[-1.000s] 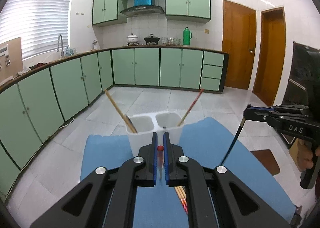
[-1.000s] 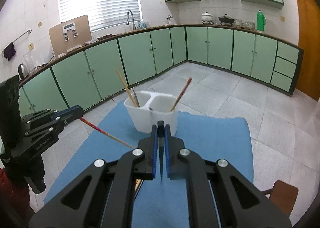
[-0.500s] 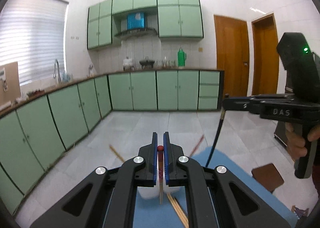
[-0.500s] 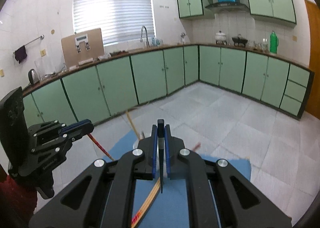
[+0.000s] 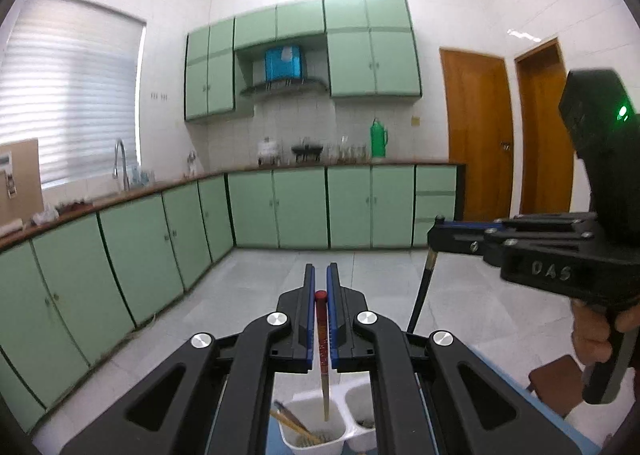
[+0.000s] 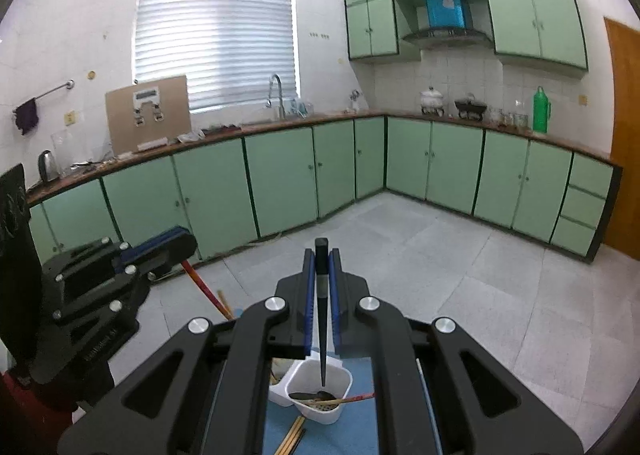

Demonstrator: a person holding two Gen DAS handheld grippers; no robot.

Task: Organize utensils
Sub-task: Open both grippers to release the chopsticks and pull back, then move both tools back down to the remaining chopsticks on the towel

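Two tools are up over a white two-compartment holder (image 5: 316,429), each clenched on a single chopstick that hangs point-down. Closest in the left wrist view, the left tool (image 5: 320,287) pinches a red-topped chopstick (image 5: 322,351) between its blue pads; the pale tip seems to hang over the holder's left compartment, where several wooden chopsticks (image 5: 292,423) already lean. Whether the tip touches anything inside cannot be told. In the right wrist view the right tool (image 6: 321,275) grips a black chopstick (image 6: 321,319), its thin end appearing to hang over the holder's other compartment (image 6: 320,387), which has dark utensils and a red-tipped stick lying in the bottom. The holder stands on a blue mat (image 6: 360,423) covering the worktop, and a few loose wooden chopsticks (image 6: 292,437) lie on the mat just in front of it.

Seen from the left camera, the right tool sits to the right with a hand (image 5: 596,331) around its grip and a green light glowing on its body. A small brown stool (image 5: 556,383) stands beside the worktop. Beyond lies a pale tiled floor (image 6: 460,267), then green cabinets (image 6: 440,171) under a long kitchen counter carrying a green flask (image 6: 541,111), with a slatted window blind (image 6: 216,35) above the sink tap.
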